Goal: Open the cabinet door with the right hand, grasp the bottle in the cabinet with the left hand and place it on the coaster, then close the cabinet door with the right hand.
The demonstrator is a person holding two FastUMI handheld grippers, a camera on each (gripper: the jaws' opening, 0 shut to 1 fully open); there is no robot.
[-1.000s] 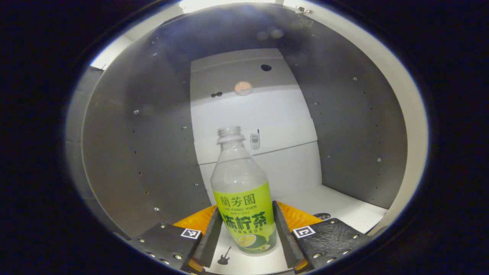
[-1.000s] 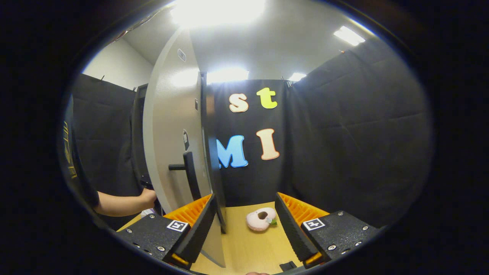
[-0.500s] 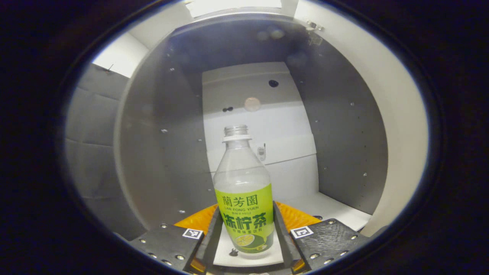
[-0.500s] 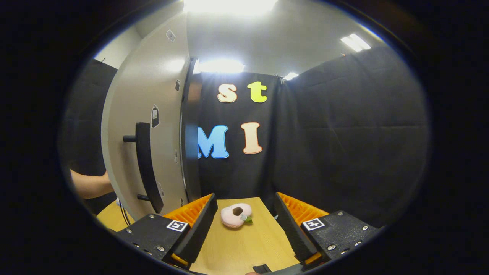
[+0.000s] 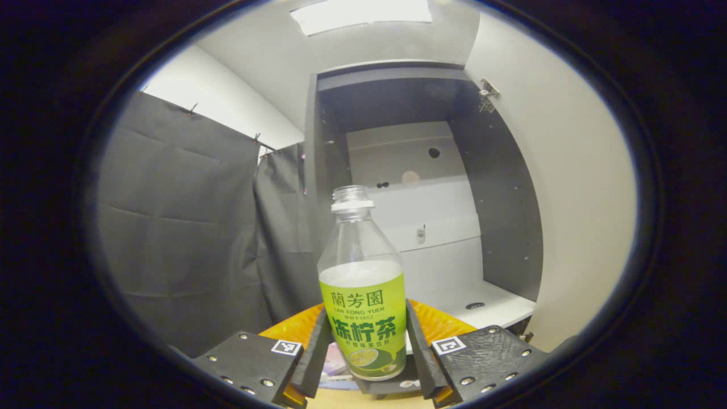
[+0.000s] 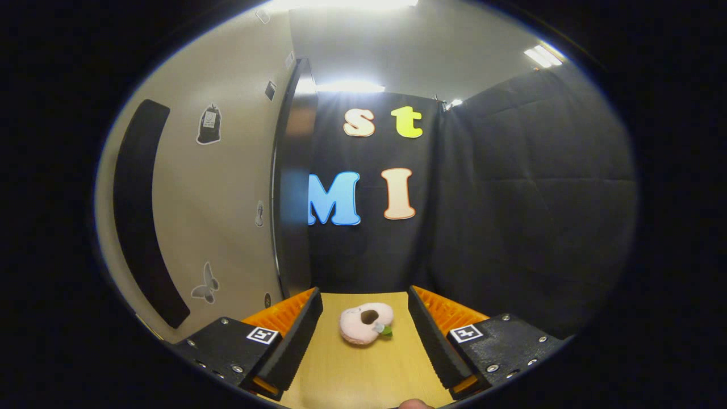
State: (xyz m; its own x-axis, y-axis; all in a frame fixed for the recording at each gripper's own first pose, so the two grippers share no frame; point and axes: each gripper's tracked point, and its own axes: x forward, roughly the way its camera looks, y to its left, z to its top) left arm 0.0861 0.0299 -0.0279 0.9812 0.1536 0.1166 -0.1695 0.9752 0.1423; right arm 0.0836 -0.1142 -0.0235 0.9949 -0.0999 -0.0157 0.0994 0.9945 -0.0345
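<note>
A clear uncapped bottle [image 5: 363, 318] with a green label stands upright between the fingers of my left gripper [image 5: 366, 346], which is shut on its lower half. It is held in front of the open cabinet [image 5: 409, 199], outside the opening. The cabinet door [image 5: 568, 199] stands swung open at the right of the left gripper view. In the right gripper view the door's outer face [image 6: 227, 199] with its black bar handle [image 6: 142, 216] is close on the left. My right gripper [image 6: 363, 335] is open over the wooden table [image 6: 363, 375], holding nothing.
A pink plush toy [image 6: 366, 324] lies on the table just beyond my right gripper's fingers. A dark flat object [image 5: 392, 387] shows under the bottle's base; what it is cannot be told. Black cloth walls [image 5: 182, 227] close the booth on the left and behind.
My left gripper has drawn back out of the cabinet with the bottle in it. My right gripper has come closer to the door's outer face, and the handle now sits farther left.
</note>
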